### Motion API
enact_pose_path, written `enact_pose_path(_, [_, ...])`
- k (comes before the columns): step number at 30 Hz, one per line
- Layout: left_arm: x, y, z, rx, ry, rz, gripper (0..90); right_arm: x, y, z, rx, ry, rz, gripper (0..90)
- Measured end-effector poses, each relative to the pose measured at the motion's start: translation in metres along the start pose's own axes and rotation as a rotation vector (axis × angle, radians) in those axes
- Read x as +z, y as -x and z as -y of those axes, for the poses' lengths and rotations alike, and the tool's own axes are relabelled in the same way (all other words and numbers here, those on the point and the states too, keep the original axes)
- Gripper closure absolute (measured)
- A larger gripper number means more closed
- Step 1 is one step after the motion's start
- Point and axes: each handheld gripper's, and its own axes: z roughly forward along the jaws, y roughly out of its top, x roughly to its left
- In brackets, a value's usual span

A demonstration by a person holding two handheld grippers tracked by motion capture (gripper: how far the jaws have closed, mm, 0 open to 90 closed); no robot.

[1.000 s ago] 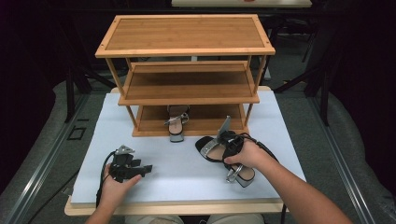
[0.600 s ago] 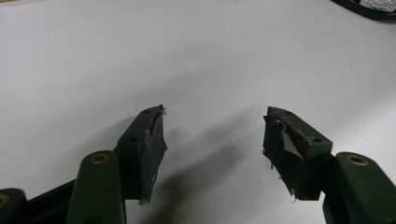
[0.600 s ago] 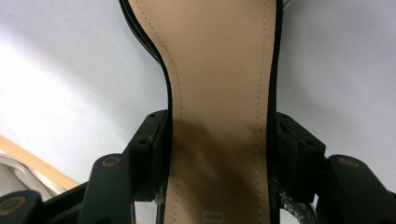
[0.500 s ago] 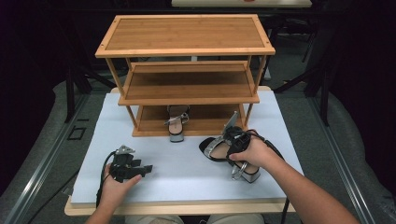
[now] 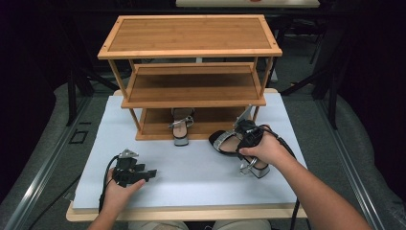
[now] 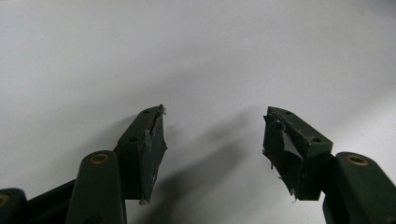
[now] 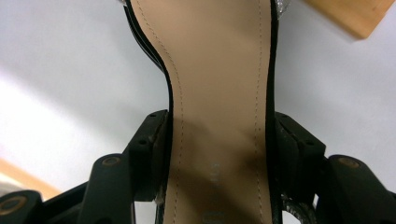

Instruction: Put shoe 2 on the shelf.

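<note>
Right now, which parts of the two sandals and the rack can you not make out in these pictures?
- Held sandal, high view: the hand and the right gripper cover its middle.
- Same sandal, right gripper view: toe and heel are cut off by the top and bottom edges; the insole print is too blurred to read.
- Second sandal, high view: its back part lies in shadow under the middle shelf.
- Rack: the bottom shelf's rear is hidden by the shelves above.

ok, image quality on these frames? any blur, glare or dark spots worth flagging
High view: room around the table is nearly black, the white top evenly lit with no glare; the sandal in the right gripper looks soft. Left gripper view: the left gripper is sharp and casts soft shadows on the white surface. Right gripper view: the insole is close, its near part blurred and shadowed.
</note>
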Motion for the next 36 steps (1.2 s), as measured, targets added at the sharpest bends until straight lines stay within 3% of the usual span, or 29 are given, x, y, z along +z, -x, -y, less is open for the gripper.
enact_pose_path(1, [0.0, 0.0, 0.0, -0.001, 0.0, 0.0, 38.3, 0.003, 0.002, -0.002, -0.006, 0.02, -0.003, 42.0])
enact_pose_path(3, [-0.001, -0.001, 0.0, -0.004, 0.001, 0.0, 38.3, 0.01, 0.002, -0.008, 0.041, 0.027, 0.0, 41.9])
enact_pose_path(7, [-0.001, -0.002, 0.0, -0.003, -0.002, 0.003, 38.3, 0.022, 0.001, -0.016, 0.085, 0.034, -0.006, 41.9])
enact_pose_path(12, [0.0, -0.003, 0.0, -0.002, -0.004, 0.004, 38.3, 0.032, -0.004, -0.026, 0.103, 0.04, -0.013, 41.8])
enact_pose_path(19, [-0.002, -0.004, 0.0, -0.002, -0.003, 0.002, 38.3, 0.041, -0.013, -0.042, 0.134, 0.044, -0.065, 41.4])
enact_pose_path(21, [-0.002, -0.005, 0.0, -0.004, 0.001, 0.0, 38.3, 0.043, -0.016, -0.044, 0.139, 0.039, -0.05, 40.7])
enact_pose_path(22, [-0.003, -0.006, 0.0, -0.003, 0.0, 0.0, 38.3, 0.042, -0.018, -0.044, 0.121, 0.075, -0.017, 39.8])
enact_pose_path(23, [-0.003, -0.006, 0.001, -0.004, 0.001, 0.0, 38.3, 0.042, -0.018, -0.044, 0.121, 0.075, -0.017, 39.8])
enact_pose_path(26, [-0.003, -0.006, 0.001, -0.005, 0.0, 0.0, 38.3, 0.034, -0.018, -0.04, 0.108, 0.117, -0.018, 39.4])
enact_pose_path(27, [-0.003, -0.006, 0.001, -0.005, -0.001, 0.0, 38.3, 0.023, -0.018, -0.036, 0.111, 0.154, -0.038, 39.4])
enact_pose_path(30, [-0.002, -0.006, 0.001, -0.003, -0.001, 0.002, 38.3, 0.009, -0.016, -0.031, 0.114, 0.187, -0.064, 39.1])
enact_pose_path(33, [-0.002, -0.005, 0.001, -0.006, -0.005, 0.002, 38.3, -0.021, -0.016, -0.016, 0.073, 0.257, -0.091, 38.8])
enact_pose_path(36, [-0.001, -0.005, 0.001, -0.008, -0.006, 0.0, 38.3, -0.035, -0.014, -0.006, 0.045, 0.277, -0.101, 38.8])
